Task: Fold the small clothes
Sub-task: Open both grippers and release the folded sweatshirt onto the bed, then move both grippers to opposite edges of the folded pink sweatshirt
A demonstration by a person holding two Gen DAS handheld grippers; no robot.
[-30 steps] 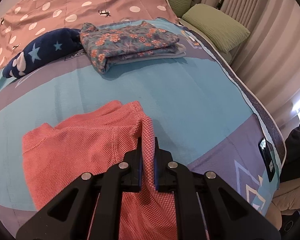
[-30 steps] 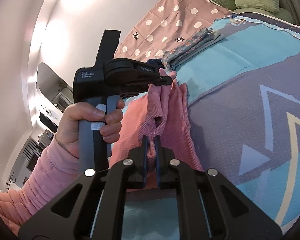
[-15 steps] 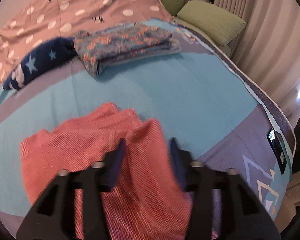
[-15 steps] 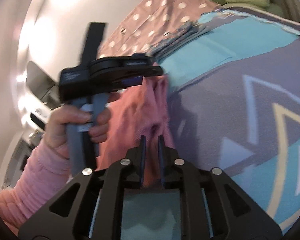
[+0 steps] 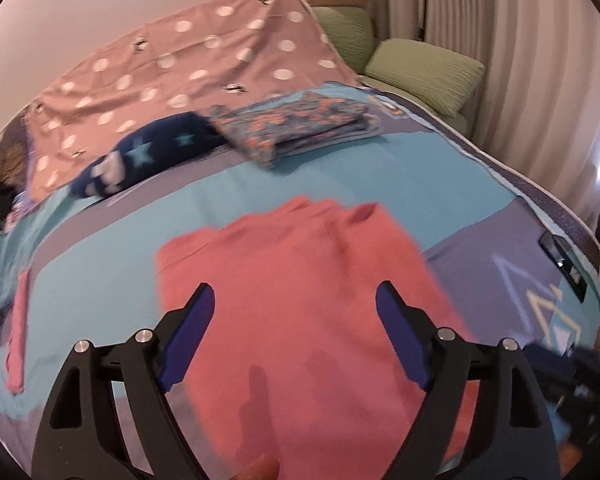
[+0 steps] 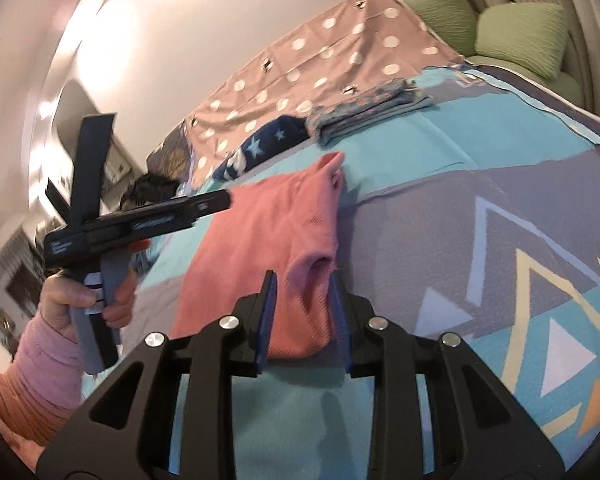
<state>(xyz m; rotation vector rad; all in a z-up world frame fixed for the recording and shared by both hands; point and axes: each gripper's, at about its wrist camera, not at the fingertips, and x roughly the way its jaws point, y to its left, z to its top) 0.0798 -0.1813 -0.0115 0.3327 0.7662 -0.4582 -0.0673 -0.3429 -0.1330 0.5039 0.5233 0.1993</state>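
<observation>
Nearest in the left wrist view, the left gripper has its jaws spread wide apart, holding nothing, with the coral-pink garment lying on the bed between and beyond the two blue pads. In the right wrist view the right gripper also has its jaws apart, though less widely, and a bunched fold at the near end of the coral-pink garment sits between them; whether either pad touches the cloth cannot be told. The garment lies spread on the teal and purple patterned bedspread, its long side running away from the right gripper, with a small tip raised at its far end. From that same view the left gripper's black body is seen from the side, held above the garment's left edge by a hand in a pink sleeve. A narrow strip of pink fabric lies apart at the left edge of the bedspread. Farther up the bed rests a folded stack of floral clothes, and just beside it on the left a dark blue item with stars. Behind those lies a pink polka-dot cover, and at the far right are green cushions against pale curtains.
</observation>
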